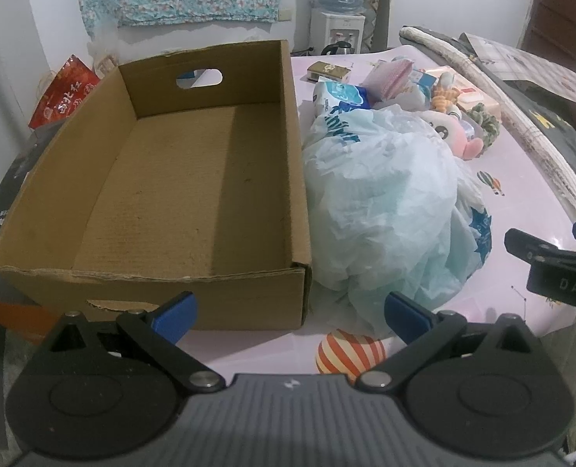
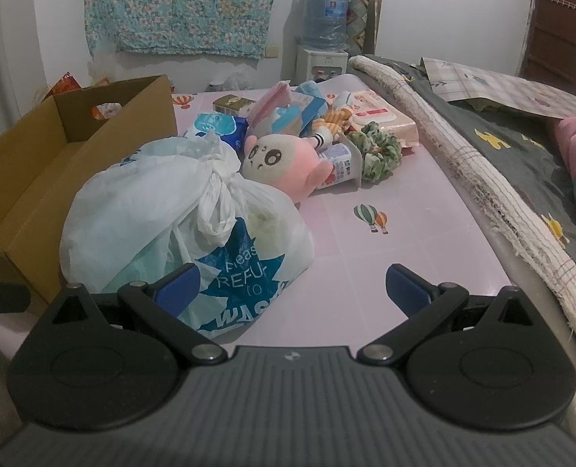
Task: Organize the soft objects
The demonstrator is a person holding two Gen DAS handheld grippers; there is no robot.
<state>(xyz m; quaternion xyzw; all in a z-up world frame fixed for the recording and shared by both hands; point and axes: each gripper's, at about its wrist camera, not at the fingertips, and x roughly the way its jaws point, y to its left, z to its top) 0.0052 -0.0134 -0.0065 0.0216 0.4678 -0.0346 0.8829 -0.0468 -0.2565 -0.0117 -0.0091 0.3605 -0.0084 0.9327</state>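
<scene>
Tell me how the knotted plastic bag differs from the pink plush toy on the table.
The plastic bag is pale, crinkled and translucent with blue print, and knotted at the top; the pink plush toy is opaque and fuzzy, with a pale face and dark eyes. The bag looks the bulkier and lies nearer both grippers, right beside the cardboard box; the toy lies farther back against the clutter. Both rest on the pink table, outside the box.

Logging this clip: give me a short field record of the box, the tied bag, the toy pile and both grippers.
box: cardboard box, open top, nothing visible inside
bag: tied plastic bag, on the table right beside the box
pile: pink plush toy, green scrunchie, packets behind the bag
left gripper: open, holding nothing
right gripper: open, holding nothing, bag just ahead
surface: pink table cover
</scene>
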